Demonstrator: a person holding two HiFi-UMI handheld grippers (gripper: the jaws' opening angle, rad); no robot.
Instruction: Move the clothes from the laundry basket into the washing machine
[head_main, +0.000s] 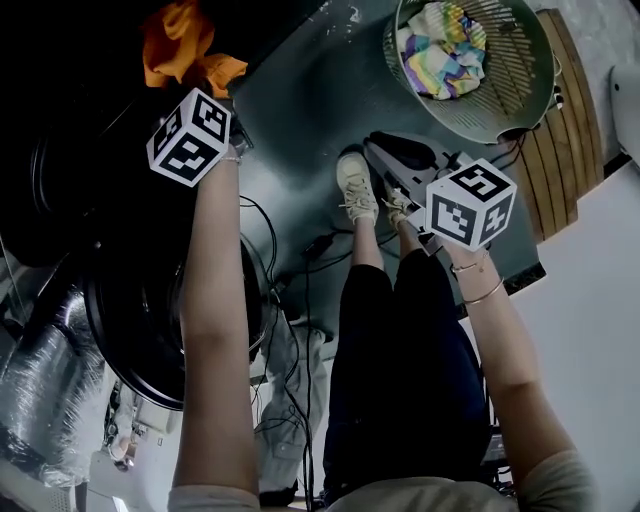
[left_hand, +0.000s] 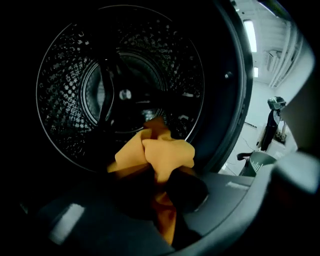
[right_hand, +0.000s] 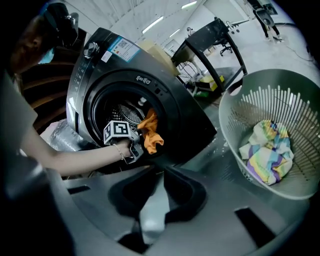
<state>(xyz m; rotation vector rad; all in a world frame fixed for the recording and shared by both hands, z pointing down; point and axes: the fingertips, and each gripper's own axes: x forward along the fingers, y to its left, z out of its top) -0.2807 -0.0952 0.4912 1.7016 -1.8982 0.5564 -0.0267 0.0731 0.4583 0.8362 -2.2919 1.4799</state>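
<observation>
Now gripping the orange cloth (left_hand: 162, 150) in the left gripper (left_hand: 159, 186), pads pinched tight on a bunched fold, right at the mouth of the washing machine (right_hand: 100, 65). Hanging in front of the dark drum (left_hand: 120, 90), up at eleven o'clock in the head view, not yet dropped inside. Over on the right gripper (right_hand: 159, 172): drawn nearly together, clamping nothing, aimed between machine and basket. Waiting at one o'clock in the head view, inside the laundry basket (head_main: 530, 90): a striped bundle (head_main: 440, 45) of pastel clothes, heaped to one side. Looks soft and light, limp enough to droop and trail, so likely to snag on the port rim (left_hand: 227, 75) if let go short of the drum. No risk of breakage, little of slipping once pinched. Best taken by a raised crease near the top of the heap, biting deep into the fold rather than a thin edge, to lift the whole piece clear of the basket.
</observation>
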